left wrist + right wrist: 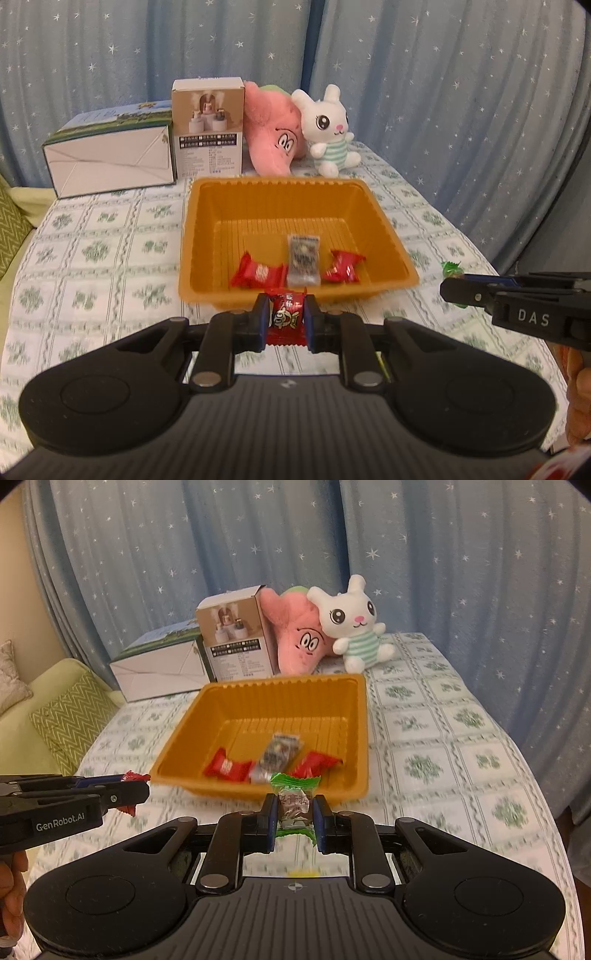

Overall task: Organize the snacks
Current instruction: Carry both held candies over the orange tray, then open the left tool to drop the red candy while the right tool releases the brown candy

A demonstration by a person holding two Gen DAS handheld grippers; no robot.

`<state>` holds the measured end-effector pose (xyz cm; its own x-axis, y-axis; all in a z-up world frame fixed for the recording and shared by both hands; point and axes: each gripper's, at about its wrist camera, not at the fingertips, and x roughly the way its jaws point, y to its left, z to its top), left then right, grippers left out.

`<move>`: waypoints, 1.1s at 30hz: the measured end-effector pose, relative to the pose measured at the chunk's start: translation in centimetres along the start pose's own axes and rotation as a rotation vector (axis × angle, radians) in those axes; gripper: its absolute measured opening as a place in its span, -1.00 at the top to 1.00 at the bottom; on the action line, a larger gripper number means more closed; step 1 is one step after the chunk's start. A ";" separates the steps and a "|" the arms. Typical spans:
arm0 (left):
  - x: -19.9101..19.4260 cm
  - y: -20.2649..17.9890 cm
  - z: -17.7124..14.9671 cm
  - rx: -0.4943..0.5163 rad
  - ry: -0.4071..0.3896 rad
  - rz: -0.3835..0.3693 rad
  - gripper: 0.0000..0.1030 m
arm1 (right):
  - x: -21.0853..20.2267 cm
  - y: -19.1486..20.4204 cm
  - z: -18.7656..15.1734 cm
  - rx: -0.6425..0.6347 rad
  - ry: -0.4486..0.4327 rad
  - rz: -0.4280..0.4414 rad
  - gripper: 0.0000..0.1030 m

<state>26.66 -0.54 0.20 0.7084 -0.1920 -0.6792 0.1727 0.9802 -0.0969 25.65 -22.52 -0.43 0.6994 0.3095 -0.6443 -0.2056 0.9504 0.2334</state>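
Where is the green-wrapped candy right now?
The green-wrapped candy is clamped in the right tool, just short of the orange tray's near rim, right of the left tool.

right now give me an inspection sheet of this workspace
surface: table under a green floral checked cloth
job's things: orange tray holding two red snack packets and a clear packet
clutter: white carton, humidifier box, pink plush and white bunny plush behind the tray
grippers: left gripper shut on a red candy; right gripper shut on a green candy; both near the tray's front rim
cables: nothing seen
surroundings: blue star curtain; green sofa with a cushion
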 end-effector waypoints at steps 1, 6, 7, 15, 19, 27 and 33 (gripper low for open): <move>0.5 0.3 0.5 -0.001 -0.001 0.002 0.67 | 0.5 -0.1 0.5 0.001 0.001 0.001 0.61; 2.9 2.0 2.9 -0.026 -0.001 -0.008 0.67 | 3.0 -0.3 3.0 0.016 0.007 0.013 0.61; 3.4 2.3 3.3 -0.028 0.002 -0.005 0.67 | 3.5 -0.3 3.4 0.017 0.009 0.012 0.61; 7.0 4.6 5.1 -0.075 0.035 -0.015 0.67 | 7.2 0.0 6.2 0.031 0.028 0.029 0.61; 8.2 4.7 5.4 -0.062 0.047 -0.011 0.67 | 8.4 0.1 6.9 0.034 0.039 0.032 0.61; 10.3 4.9 5.6 -0.043 0.079 0.005 0.67 | 10.2 0.1 7.1 0.041 0.064 0.034 0.61; 11.4 4.8 5.5 -0.031 0.089 0.019 0.56 | 10.6 0.1 6.8 0.041 0.071 0.032 0.61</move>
<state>39.32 1.73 -4.02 0.6472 -0.1699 -0.7432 0.1377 0.9849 -0.1052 37.73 -19.38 -2.26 0.6423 0.3429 -0.6855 -0.1983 0.9382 0.2835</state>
